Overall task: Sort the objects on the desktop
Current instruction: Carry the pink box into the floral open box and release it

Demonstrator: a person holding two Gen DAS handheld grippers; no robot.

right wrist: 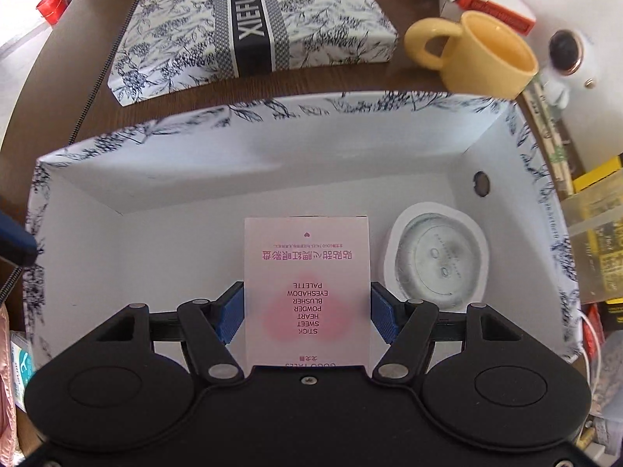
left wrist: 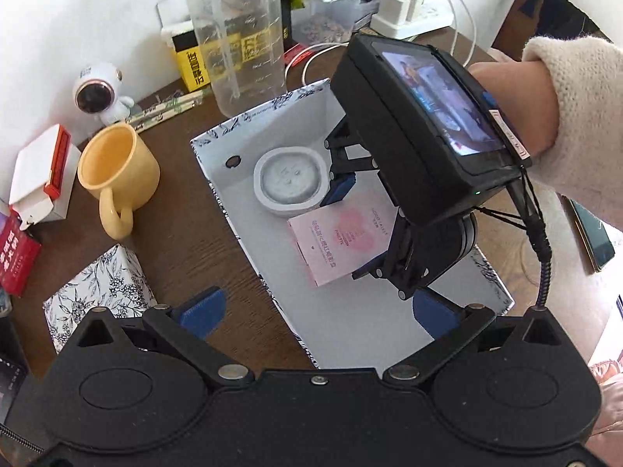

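In the left wrist view, the right tool's [left wrist: 352,229] black body covers the far corner of the open box [left wrist: 342,330] and one edge of the pink palette box [left wrist: 342,241]. The clear jug [left wrist: 241,35] is cut off at the top edge and blurs the yellow carton [left wrist: 187,58] behind it. In the right wrist view, the palette box's [right wrist: 307,272] near end vanishes under the tool housing. The floral lid [right wrist: 311,19] runs past the top edge. The small print on the round compact [right wrist: 438,260] is unreadable.
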